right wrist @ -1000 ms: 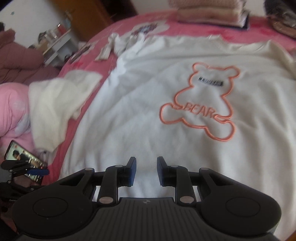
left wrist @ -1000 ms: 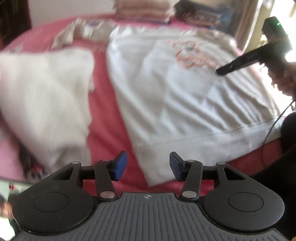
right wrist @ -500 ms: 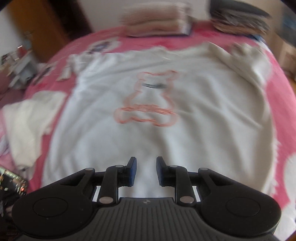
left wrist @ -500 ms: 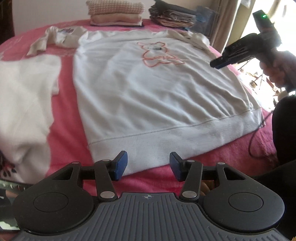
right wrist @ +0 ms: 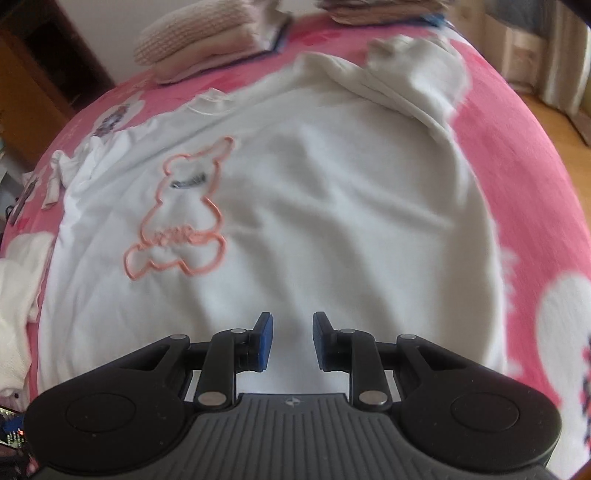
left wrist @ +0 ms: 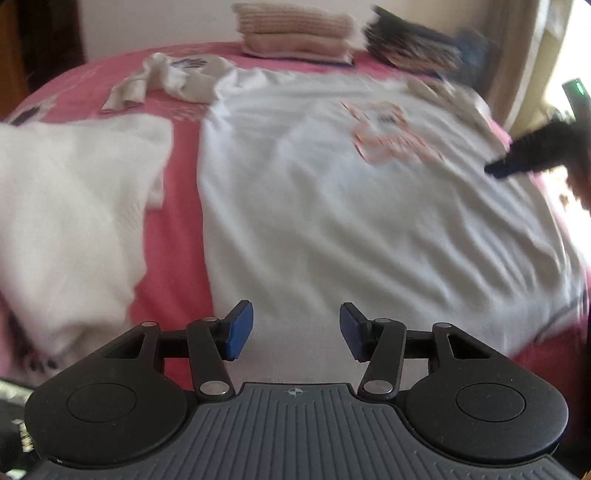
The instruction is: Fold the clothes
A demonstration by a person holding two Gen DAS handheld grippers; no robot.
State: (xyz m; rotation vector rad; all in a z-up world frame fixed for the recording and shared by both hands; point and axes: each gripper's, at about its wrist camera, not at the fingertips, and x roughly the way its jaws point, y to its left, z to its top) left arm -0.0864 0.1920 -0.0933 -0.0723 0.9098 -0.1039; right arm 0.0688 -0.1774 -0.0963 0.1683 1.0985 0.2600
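A white sweatshirt (left wrist: 332, 221) (right wrist: 314, 221) with an orange bear outline (right wrist: 181, 221) lies spread face up on the pink bedspread (left wrist: 173, 258). One sleeve (right wrist: 413, 81) lies bunched at its far right shoulder, the other (left wrist: 166, 74) trails off at the far left. My left gripper (left wrist: 296, 328) hovers open over the shirt's lower left part, nothing between its blue pads. My right gripper (right wrist: 292, 339) hangs over the shirt's lower middle, its jaws a narrow gap apart and empty. In the left wrist view the right gripper (left wrist: 517, 158) shows at the right edge.
A second white garment (left wrist: 66, 206) (right wrist: 14, 295) lies crumpled to the left of the shirt. Folded beige knitwear (left wrist: 295, 33) (right wrist: 199, 40) and a dark stack (left wrist: 413, 48) sit at the bed's far end. A phone (right wrist: 11, 432) glows at lower left. Wooden floor (right wrist: 554, 107) lies beyond the bed's right edge.
The left gripper moved forward from the hem to over the shirt. The right gripper swung right and rolled, so the bear print slid left in its view. Both jaw gaps look unchanged.
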